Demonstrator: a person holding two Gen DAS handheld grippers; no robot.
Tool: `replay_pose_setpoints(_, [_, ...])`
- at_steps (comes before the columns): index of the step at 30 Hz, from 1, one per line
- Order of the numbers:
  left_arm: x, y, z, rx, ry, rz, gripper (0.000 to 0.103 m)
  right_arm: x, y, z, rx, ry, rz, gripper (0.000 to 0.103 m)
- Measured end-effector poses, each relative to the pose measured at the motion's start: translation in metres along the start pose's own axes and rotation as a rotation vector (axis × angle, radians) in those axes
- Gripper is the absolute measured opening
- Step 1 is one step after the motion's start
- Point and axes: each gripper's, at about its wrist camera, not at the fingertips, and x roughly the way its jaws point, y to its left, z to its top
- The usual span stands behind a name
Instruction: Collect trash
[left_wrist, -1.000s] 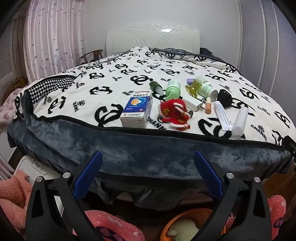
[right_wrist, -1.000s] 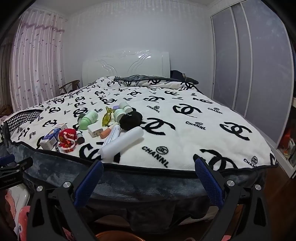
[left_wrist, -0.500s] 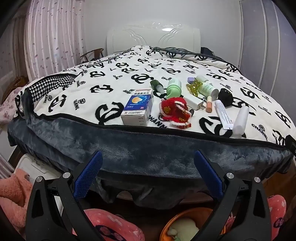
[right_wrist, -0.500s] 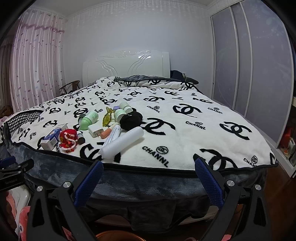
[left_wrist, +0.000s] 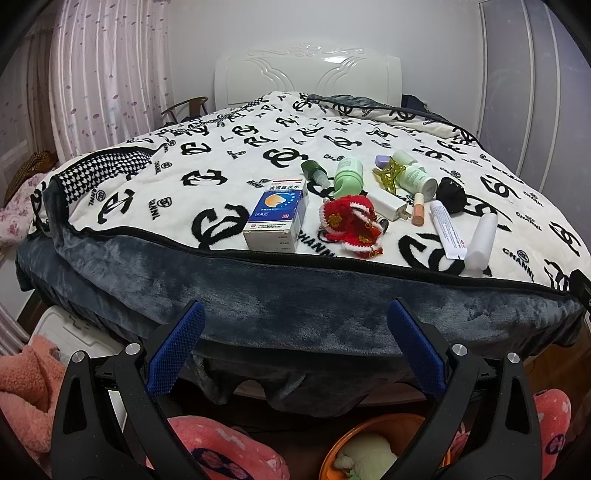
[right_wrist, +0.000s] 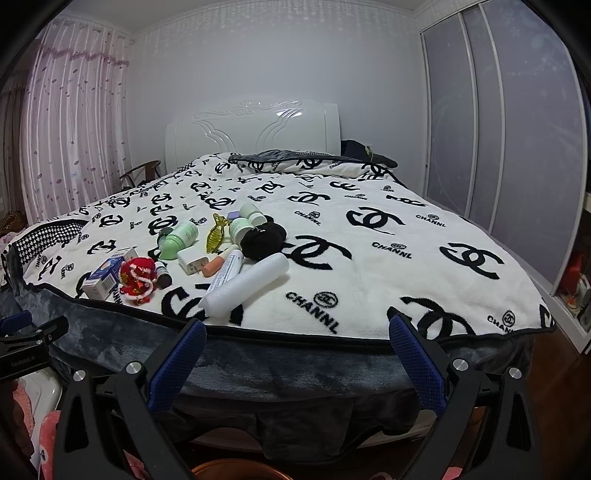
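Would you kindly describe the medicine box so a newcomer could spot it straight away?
Find the blanket with black logos, then the clutter near its front edge. The medicine box lies leftmost there, beside the red knitted toy. It is the only rectangular carton, blue on top.

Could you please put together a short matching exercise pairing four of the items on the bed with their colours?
Things:
1. medicine box
2. knitted toy
3. hair claw clip
4. foam tube

Colours:
A. white
B. translucent yellow
C. blue and white
D. red with white trim

Pairs: 1-C, 2-D, 3-B, 4-A
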Motion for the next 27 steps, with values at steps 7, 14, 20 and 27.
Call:
replay_pose_setpoints(7, [-0.0005,-0.0005,0.0004,-0.002,0.001,0.0,0.096,0.0008,0.0002,-0.0008,-0.001,0.0,0.002,0.098])
replay_pose_setpoints(14, [-0.0003,-0.0006,0.0009,-0.001,0.001,0.0,0.096,0.0009,0.0013,-0.0006,0.001,0.001,0.003,0.098])
replay_pose_setpoints(20, [-0.0002,0.0017,-0.0028,-0.001,0.003,0.001,0.096,0.001,0.0013,-0.001,0.002,0.002,0.003,0.098])
replay_pose_setpoints(27, [-0.0002,-0.0008,0.0007,0.0,0.002,0.0,0.096,0.0006,0.0012,-0.0011,0.002,0.001,0.004,0.098])
